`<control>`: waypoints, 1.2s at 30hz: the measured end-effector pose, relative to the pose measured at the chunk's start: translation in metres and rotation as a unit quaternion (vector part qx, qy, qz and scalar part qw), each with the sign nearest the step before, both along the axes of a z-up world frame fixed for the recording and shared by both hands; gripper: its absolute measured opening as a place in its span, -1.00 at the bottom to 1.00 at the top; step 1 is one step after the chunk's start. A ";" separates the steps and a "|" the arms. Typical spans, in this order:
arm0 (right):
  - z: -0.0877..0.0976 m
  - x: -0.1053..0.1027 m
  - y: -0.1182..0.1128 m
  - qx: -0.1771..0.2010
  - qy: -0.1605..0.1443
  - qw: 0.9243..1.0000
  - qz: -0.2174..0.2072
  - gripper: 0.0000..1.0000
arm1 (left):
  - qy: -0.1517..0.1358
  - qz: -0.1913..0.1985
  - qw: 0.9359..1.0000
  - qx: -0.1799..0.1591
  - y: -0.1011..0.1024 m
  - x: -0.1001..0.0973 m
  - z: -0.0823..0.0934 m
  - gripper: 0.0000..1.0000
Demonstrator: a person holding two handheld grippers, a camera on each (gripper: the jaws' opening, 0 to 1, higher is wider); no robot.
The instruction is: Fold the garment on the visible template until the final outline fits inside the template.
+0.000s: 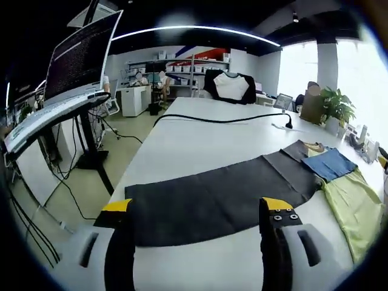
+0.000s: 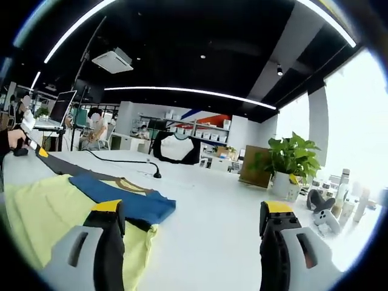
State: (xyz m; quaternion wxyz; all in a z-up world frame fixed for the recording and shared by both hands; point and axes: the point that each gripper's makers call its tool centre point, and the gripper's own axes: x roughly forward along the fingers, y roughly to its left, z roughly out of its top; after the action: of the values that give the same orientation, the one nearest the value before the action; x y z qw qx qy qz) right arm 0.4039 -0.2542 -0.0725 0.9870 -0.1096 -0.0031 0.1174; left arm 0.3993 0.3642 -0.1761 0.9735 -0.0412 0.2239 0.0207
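Left gripper view: the left hand-held gripper (image 1: 200, 213) is hovering, jaws spread and grasping nothing, over the dark template (image 1: 224, 194) lying flat on the white tabletop (image 1: 200, 139). Right hand-held gripper (image 2: 193, 219) is likewise released, beside the blue garment (image 2: 124, 197) resting on yellow-green cloth (image 2: 42, 212)
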 end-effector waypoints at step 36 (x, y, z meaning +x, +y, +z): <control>-0.004 0.000 0.005 0.004 0.007 1.000 0.013 0.81 | -0.017 0.087 0.996 0.032 0.059 0.004 -0.012 -0.54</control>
State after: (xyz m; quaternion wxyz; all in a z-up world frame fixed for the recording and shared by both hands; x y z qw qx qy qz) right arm 0.4034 -0.2490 -0.0761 0.9858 -0.1047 0.0024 0.1309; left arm 0.4031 0.4228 -0.1879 0.9726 -0.0295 0.2019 0.1114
